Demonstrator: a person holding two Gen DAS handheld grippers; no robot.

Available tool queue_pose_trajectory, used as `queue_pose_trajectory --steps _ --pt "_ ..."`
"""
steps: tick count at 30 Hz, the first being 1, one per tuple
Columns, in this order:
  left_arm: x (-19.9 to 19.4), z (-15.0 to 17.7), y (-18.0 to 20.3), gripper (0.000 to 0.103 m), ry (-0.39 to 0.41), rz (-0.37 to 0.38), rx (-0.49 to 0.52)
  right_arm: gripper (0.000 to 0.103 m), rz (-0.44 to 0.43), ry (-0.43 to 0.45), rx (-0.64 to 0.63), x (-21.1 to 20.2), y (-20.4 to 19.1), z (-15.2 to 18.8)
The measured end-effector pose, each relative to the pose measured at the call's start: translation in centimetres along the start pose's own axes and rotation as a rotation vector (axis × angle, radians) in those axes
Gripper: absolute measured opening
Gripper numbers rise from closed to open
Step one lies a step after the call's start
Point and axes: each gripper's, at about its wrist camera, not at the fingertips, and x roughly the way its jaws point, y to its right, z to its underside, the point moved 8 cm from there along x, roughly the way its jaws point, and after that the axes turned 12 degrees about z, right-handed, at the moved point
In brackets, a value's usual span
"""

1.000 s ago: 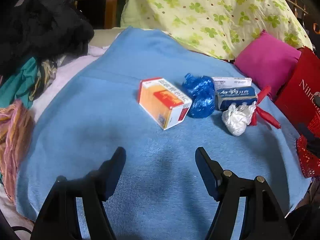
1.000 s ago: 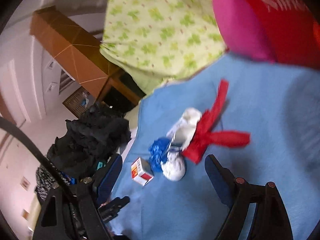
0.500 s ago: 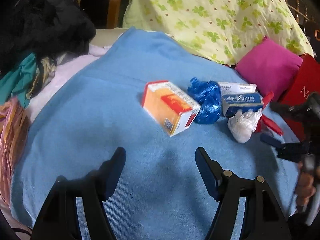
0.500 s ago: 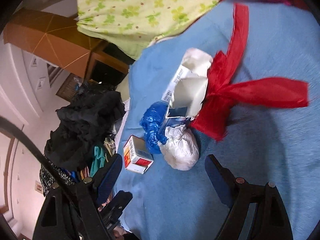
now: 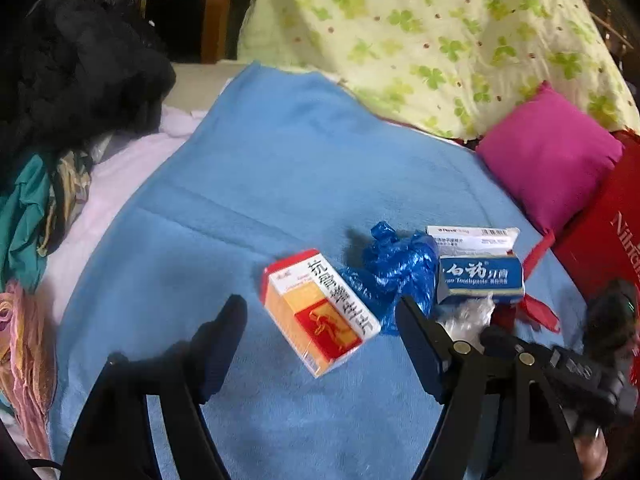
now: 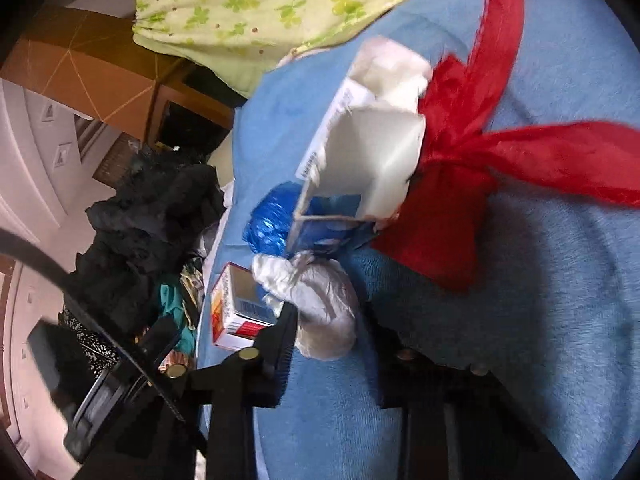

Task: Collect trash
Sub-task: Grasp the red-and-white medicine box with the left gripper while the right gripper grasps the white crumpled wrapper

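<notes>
The crumpled white plastic wad lies on the blue blanket at the near edge of the trash cluster, between the jaws of the right gripper, which are closing on it; the left pad meets its side, while the right pad is blurred and its contact cannot be confirmed. For a sound pickup, the judgement is that the jaws should finish closing on the bulk of the wad rather than a loose fold, then lift straight up so that the soft plastic does not drag its neighbours. Touching it on the far side are the torn blue-and-white toothpaste box and the crumpled blue plastic bag; the red ribbon lies just to the right. Left of the bag rests the orange-and-red carton, above which the left gripper hovers with jaws open and opening, holding nothing. The blanket covers a bed. At its far edge lie a green clover-print quilt and a magenta cushion, with a red bag at the right. Dark clothing is heaped at the left, before brown wooden furniture.
</notes>
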Motion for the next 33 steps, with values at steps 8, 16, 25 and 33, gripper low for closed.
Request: queue_pose_trajectory --steps 8,16,25,33 --pt "4.2 0.5 0.4 0.077 -0.113 -0.104 -0.032 0.029 0.014 0.038 -0.035 -3.4 1.1 -0.2" --pt "4.9 2.7 -1.1 0.061 -0.169 -0.075 -0.082 0.083 -0.068 -0.009 0.048 -3.9 1.3 -0.2" --pt "2.2 3.8 -1.4 0.061 -0.158 -0.02 -0.033 0.073 0.043 0.027 -0.021 -0.9 -0.3 -0.5" --pt "-1.7 6.2 0.6 0.061 -0.15 -0.029 0.074 0.03 0.091 -0.006 -0.071 1.5 -0.5 -0.1"
